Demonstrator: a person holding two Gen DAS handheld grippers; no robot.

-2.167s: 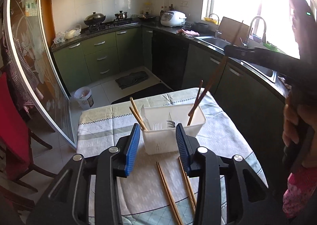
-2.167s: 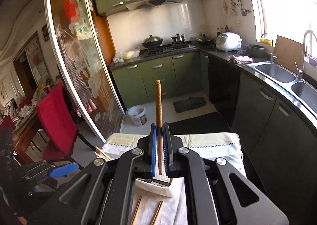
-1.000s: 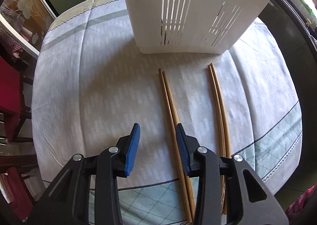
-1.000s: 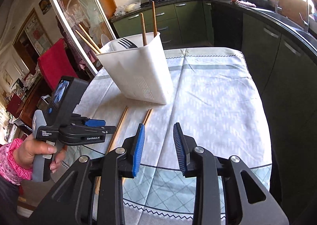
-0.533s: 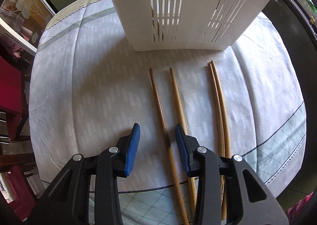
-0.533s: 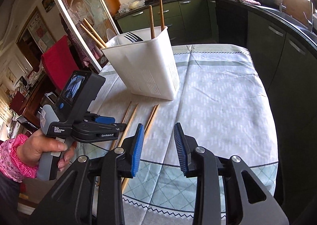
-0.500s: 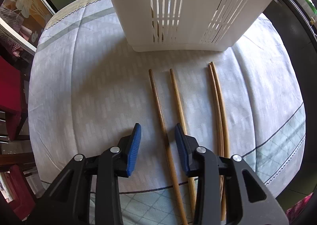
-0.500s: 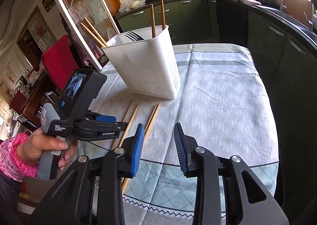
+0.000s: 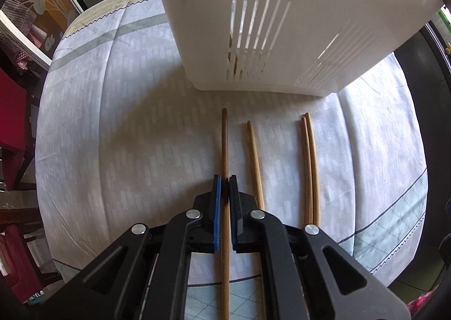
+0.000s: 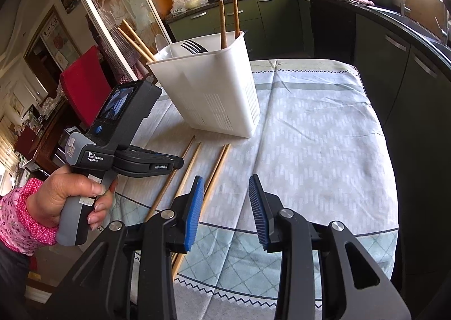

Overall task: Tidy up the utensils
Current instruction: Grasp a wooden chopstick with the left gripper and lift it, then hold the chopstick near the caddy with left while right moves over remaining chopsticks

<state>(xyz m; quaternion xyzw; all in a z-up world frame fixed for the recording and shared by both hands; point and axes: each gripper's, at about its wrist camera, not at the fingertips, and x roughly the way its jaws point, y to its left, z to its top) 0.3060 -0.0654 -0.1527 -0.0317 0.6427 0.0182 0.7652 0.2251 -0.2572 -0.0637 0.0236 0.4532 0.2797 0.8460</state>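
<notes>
My left gripper (image 9: 225, 179) is shut on a brown chopstick (image 9: 224, 145) that lies lengthwise on the tablecloth, pointing at the white utensil caddy (image 9: 282, 24). A single chopstick (image 9: 255, 162) and a pair of chopsticks (image 9: 309, 168) lie to its right. In the right wrist view the left gripper (image 10: 177, 163) is low over the chopsticks (image 10: 194, 162). The caddy (image 10: 214, 89) holds a fork (image 10: 194, 46) and several upright chopsticks (image 10: 228, 18). My right gripper (image 10: 225, 187) is open and empty above the table's near edge.
The table wears a pale patterned tablecloth (image 10: 310, 128). A red chair (image 10: 84, 83) stands at the left. Dark green kitchen cabinets (image 10: 408, 72) and a counter run along the right and back.
My left gripper has closed on the leftmost chopstick and moved nearer the caddy. The right gripper, which let go of a chopstick in the caddy earlier, stays open and has barely moved.
</notes>
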